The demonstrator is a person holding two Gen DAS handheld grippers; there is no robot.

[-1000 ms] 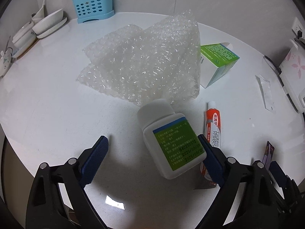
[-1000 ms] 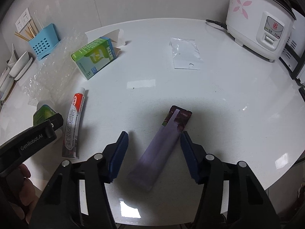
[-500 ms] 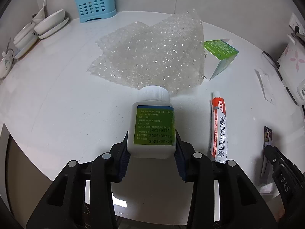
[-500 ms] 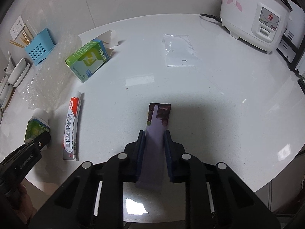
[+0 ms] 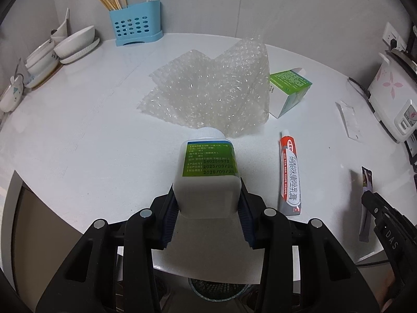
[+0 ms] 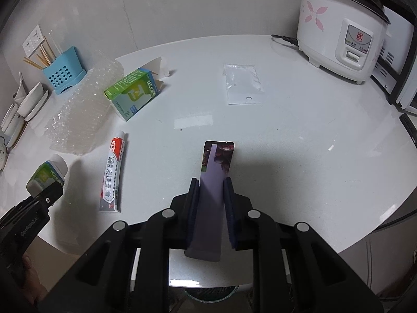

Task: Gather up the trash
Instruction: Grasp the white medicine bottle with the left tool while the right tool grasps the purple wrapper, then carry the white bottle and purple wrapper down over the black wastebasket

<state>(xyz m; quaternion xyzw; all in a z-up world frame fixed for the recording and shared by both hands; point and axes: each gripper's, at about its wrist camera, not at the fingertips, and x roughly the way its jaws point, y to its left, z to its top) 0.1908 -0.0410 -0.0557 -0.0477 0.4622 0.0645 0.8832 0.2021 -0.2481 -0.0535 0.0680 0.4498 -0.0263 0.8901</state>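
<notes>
Both claws are loaded at once. The left claw [image 5: 207, 203] is clamped on one white pill bottle [image 5: 207, 172] with a green label, held at lower centre of the left wrist view, clear of the white table [image 5: 78, 135]. The right claw [image 6: 211, 208] is clamped on one flat purple sachet [image 6: 212, 182], at lower centre of the right wrist view, its printed end pointing away from the camera.

Step in hand, as judged: pick-up is complete for two pieces of trash, and carrying them off is under way. The next move calls for a bin; a dark round rim [image 5: 217, 290] shows below the table edge at the bottom of the frame and may be it, though this cannot be confirmed.

Still on the table, counted: one sheet of bubble wrap [image 5: 208, 96], one green-and-white carton [image 6: 134, 92] with its flap open, one red-capped tube [image 6: 113, 176], one clear plastic bag [image 6: 243, 84]. One rice cooker [image 6: 341, 36] stands at upper right, one blue chopstick holder [image 5: 135, 24] at upper left.
</notes>
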